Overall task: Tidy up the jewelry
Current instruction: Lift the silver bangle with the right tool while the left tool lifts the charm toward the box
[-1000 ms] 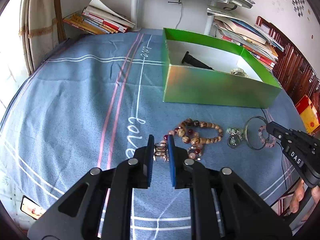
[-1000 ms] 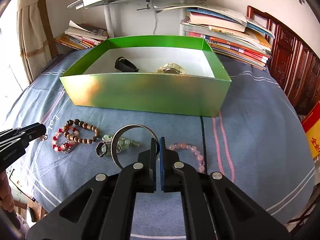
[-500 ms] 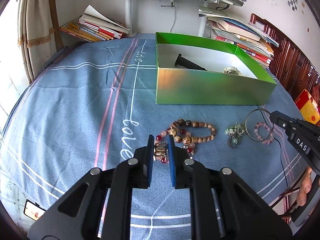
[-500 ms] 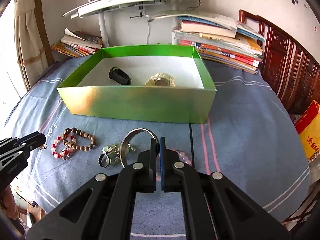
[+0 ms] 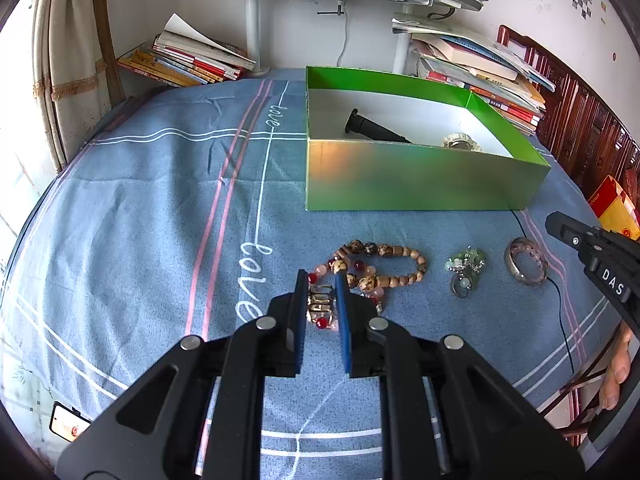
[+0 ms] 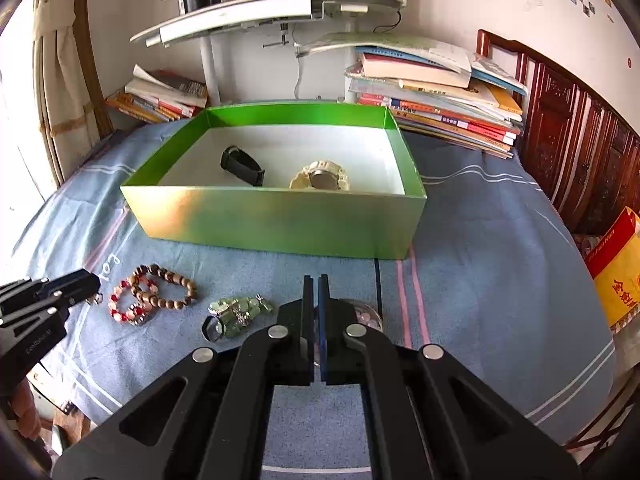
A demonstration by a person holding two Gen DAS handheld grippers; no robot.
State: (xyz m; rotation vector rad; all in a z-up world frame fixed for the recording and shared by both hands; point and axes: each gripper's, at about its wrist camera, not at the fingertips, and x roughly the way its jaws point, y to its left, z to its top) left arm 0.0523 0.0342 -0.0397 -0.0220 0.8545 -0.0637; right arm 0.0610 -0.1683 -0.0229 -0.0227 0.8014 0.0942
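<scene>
My left gripper (image 5: 320,280) is shut on the metal charm of a red and pink bead bracelet (image 5: 320,308), whose other beads lie on the blue cloth. A brown wooden bead bracelet (image 5: 384,264) lies beside it. A green bead charm (image 5: 464,268) and a silver bangle (image 5: 525,266) around a pink bead bracelet lie further right. My right gripper (image 6: 316,284) is shut, above the bangle (image 6: 366,312), which its fingers mostly hide; I cannot tell whether it grips anything. The green box (image 6: 280,220) holds a black watch (image 6: 242,166) and a cream watch (image 6: 320,178).
Stacks of books (image 6: 436,96) stand behind the box at the right, more books (image 5: 184,60) at the back left. A white desk post (image 5: 254,24) rises behind. A red and yellow bag (image 6: 616,268) sits off the right edge. A phone (image 5: 66,428) lies low left.
Both grippers have risen and drawn back, so the box and jewelry look farther away. The left gripper keeps hold of the bracelet charm. The bangle now sits lower, under the right fingers.
</scene>
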